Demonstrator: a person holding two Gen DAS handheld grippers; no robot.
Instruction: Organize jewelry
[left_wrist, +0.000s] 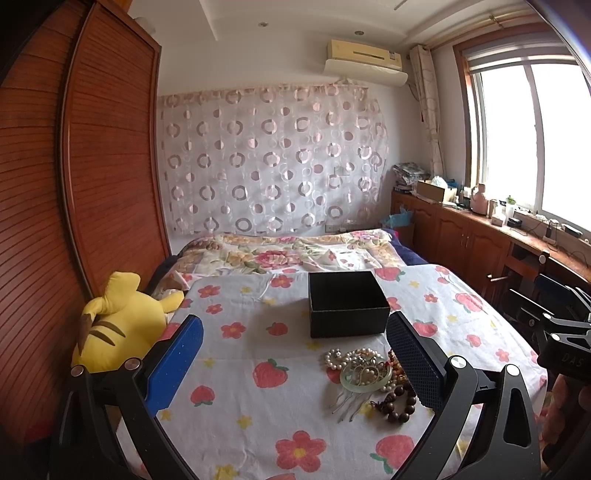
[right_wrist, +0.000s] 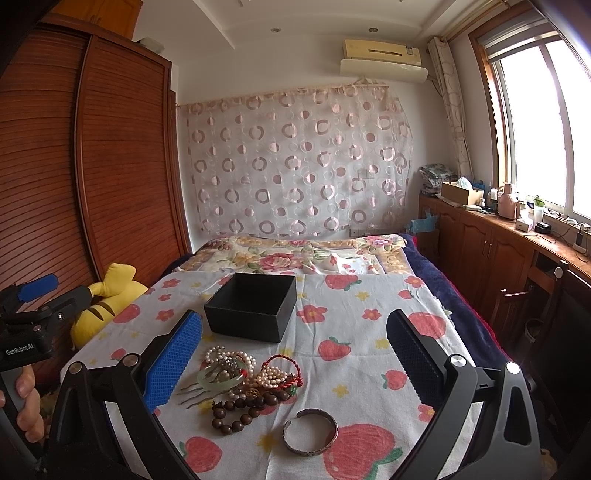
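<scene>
An open, empty black box (left_wrist: 347, 302) (right_wrist: 251, 306) stands on a strawberry-print cloth (left_wrist: 236, 362) (right_wrist: 354, 369). In front of it lies a jewelry pile (left_wrist: 369, 376) (right_wrist: 240, 380): pearl strands, a pale green bangle (right_wrist: 218, 376), a hair comb (right_wrist: 192, 393), dark wooden bead bracelets (right_wrist: 240, 410) and a red cord bracelet (right_wrist: 280, 369). A metal cuff bracelet (right_wrist: 311, 432) lies apart, nearer to me. My left gripper (left_wrist: 295, 336) is open and empty, above the cloth left of the pile. My right gripper (right_wrist: 295, 332) is open and empty, over the pile.
A yellow plush toy (left_wrist: 118, 325) (right_wrist: 103, 306) lies at the cloth's left edge beside a wooden wardrobe (left_wrist: 74, 184). A floral quilt (left_wrist: 280, 254) lies behind the box. Cabinets with clutter (right_wrist: 517, 236) run along the right under the window.
</scene>
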